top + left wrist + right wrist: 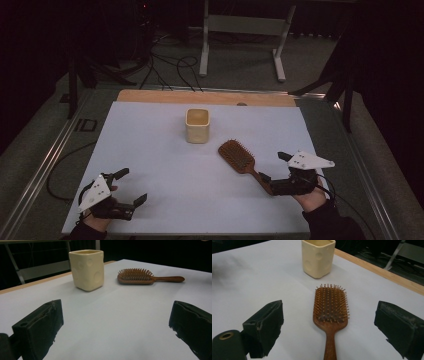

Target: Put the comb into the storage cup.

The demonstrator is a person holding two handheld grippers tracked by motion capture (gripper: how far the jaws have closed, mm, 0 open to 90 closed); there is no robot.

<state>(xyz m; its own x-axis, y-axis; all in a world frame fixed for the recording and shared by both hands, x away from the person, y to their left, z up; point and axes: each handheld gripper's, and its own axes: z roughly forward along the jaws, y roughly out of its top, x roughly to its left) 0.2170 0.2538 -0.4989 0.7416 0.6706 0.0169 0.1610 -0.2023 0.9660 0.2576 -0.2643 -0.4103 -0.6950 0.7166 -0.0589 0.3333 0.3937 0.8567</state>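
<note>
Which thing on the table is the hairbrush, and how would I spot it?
Look at the white sheet covering the table, then at the cream square cup standing near its far middle. Just nearer and to the right lies the hairbrush, flat with bristles up. It is the brown wooden one with a long handle.

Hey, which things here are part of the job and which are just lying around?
In the job:
brush, lined up between the open right tongs
cup, standing just beyond the brush

Lying about:
cables on the floor behind the table
white frame farther back

The left tongs are open, apart from both.
</note>
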